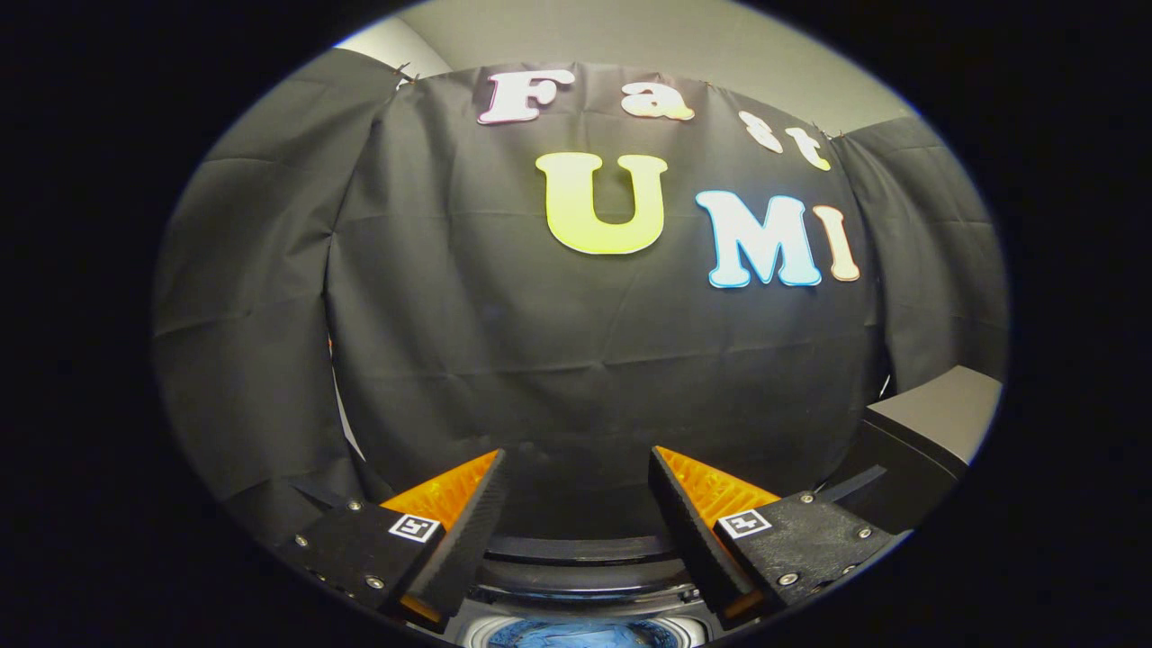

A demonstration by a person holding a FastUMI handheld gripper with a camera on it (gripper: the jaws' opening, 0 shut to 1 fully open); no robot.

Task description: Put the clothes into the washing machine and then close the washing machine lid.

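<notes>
A: Blue crumpled fabric, the clothes (576, 634), is seen low between the jaws, lying inside the round white drum of the washing machine (486, 630). Why is the gripper (576, 499) held so high above it?

B: It is judged that the load is already dropped in. The jaws are spread wide with nothing held between them, and they are aimed past the drum at the black cloth wall (576, 360). Such a pose is consistent with the clothes having been released.

A: And the dark curved lid (576, 549) just ahead of the fingertips?

B: It appears to be stood open, behind the drum's mouth, with its edge seen across the gap between the jaws. The exact tilt cannot be told. The closing step is judged not yet done.

A: What is asked of the next move?

B: The lid's rim would probably have to be reached and brought down over the drum. A grey box-like surface (936, 414) is seen to the right, well apart from the drum.
</notes>
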